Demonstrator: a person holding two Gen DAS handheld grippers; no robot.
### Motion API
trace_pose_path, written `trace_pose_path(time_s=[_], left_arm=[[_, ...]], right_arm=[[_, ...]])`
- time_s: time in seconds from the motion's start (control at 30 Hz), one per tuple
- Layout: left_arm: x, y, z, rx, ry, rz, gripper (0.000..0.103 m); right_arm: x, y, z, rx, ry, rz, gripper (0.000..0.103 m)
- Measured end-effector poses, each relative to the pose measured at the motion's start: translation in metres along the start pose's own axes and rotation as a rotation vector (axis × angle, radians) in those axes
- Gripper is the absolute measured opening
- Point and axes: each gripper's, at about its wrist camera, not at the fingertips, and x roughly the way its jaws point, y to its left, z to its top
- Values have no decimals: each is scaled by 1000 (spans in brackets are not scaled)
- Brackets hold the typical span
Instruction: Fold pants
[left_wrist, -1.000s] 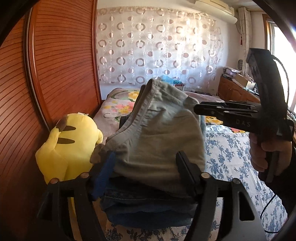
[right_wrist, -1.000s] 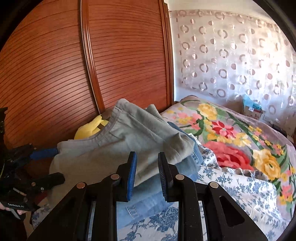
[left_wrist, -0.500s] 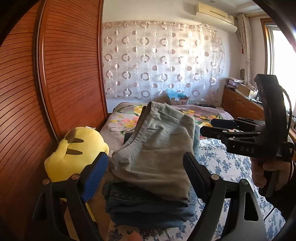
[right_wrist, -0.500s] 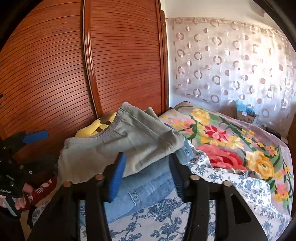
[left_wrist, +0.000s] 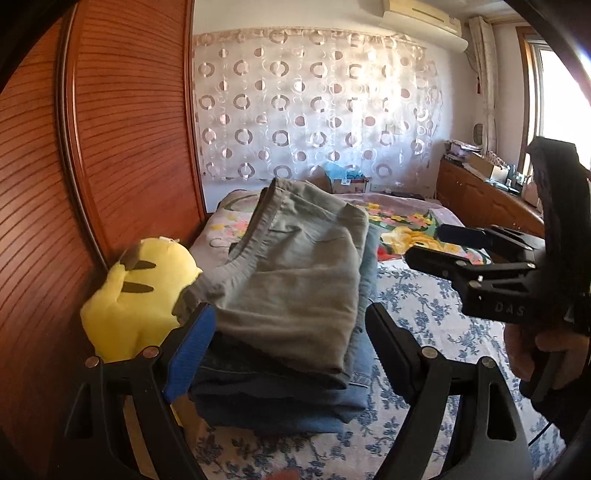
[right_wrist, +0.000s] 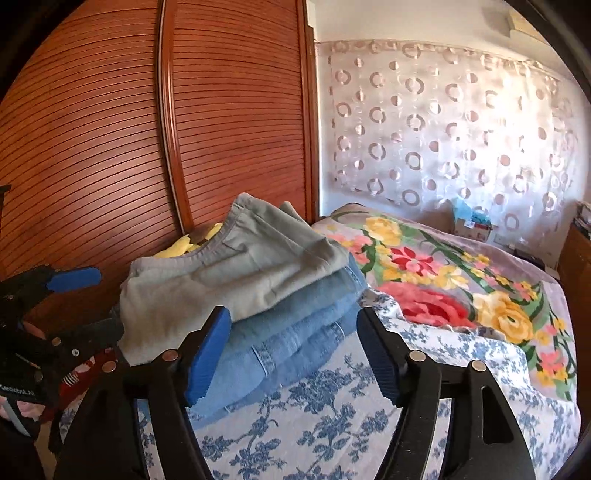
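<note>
A folded grey-green pair of pants (left_wrist: 295, 266) lies on top of folded blue jeans (left_wrist: 273, 391), stacked on the bed near the wardrobe. My left gripper (left_wrist: 290, 343) is open just short of the stack's near end, its pads clear of the cloth. The right gripper (right_wrist: 293, 343) faces the same grey-green pants (right_wrist: 229, 273) and jeans (right_wrist: 295, 325) from the side. Its jaws are opening and the pads press on nothing. Each gripper shows in the other's view: the right gripper (left_wrist: 424, 243), held in a hand (left_wrist: 535, 354), and the left gripper (right_wrist: 96, 302).
A yellow plush toy (left_wrist: 136, 295) sits between the stack and the wooden wardrobe door (left_wrist: 122, 129). The bed has a blue-flowered sheet (right_wrist: 332, 424) and a bright floral blanket (right_wrist: 443, 277) beyond. A cardboard box (right_wrist: 472, 225) and a wooden dresser (left_wrist: 480, 199) stand by the curtained wall.
The right gripper's jaws went from nearly shut to wide apart. Both grippers drew back a little from the stack, which now sits further from the fingers.
</note>
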Motion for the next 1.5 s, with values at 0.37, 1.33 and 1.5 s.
trace_pose_path(time_s=[0.37,1.33,1.5], left_arm=[[-7,-32,-16,28,8,-34,84],[-85,-120,-64,110,3,-165,84],[-109,-130,-58,112,-28,-181,84]], right_arm=[[-39,5,-28,45,-8,-63,80],[-188,57,-88,165,-48,-294,80],[-217,70,-89,173,-90,-328,80]])
